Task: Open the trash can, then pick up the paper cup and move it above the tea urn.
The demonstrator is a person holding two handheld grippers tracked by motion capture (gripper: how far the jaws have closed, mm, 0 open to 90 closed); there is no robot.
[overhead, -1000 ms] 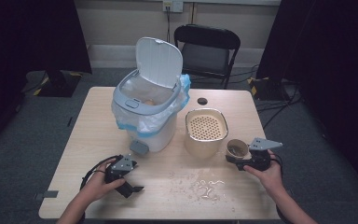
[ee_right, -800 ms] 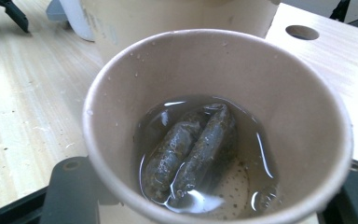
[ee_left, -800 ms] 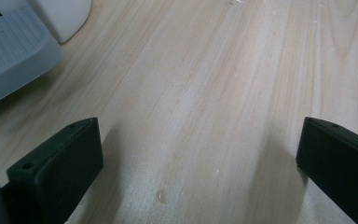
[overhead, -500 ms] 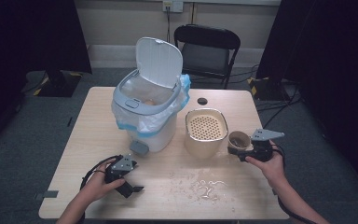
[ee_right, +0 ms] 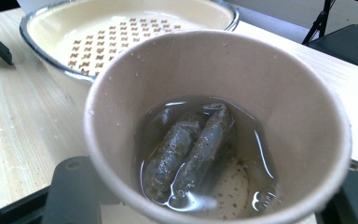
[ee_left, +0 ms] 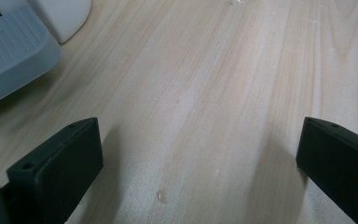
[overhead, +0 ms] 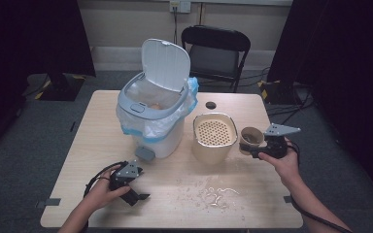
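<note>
Pinching a brown paper cup [ee_right: 205,60] with the right gripper [overhead: 256,146], black jaws set partway apart against the cup's round wall on either side. Keeping the cup upright and clear of the pale wooden table [overhead: 102,111], just beside the right flank of a cream tub [overhead: 214,133] with rounded corners, a thin metal rim and a perforated insert patterned with small cut-outs. Showing, in the right gripper view, a matte, slightly speckled cardboard inside, beaded with droplets, and two sodden, sausage-shaped tea bags [ee_right: 191,149] lying side by side in a shallow pool of murky liquid at the bottom. Resting the left gripper [overhead: 135,194] low on the near left of the table, jaws spread wide with nothing but smooth, fine-grained wood between them. Sharing the tabletop with a white plastic pedal bin [overhead: 150,121], its domed lid standing open, lined with a crinkled clear bag edged in blue, its grey ribbed pedal [overhead: 144,154] poking out at the base. Leaving a scatter of pale crumbs and thin strands [overhead: 216,194] on the wood between the two grippers, well short of either. Standing behind the table: a small dark round disc [overhead: 211,105] near the far edge and a black folding chair [overhead: 216,48] beyond it.
</note>
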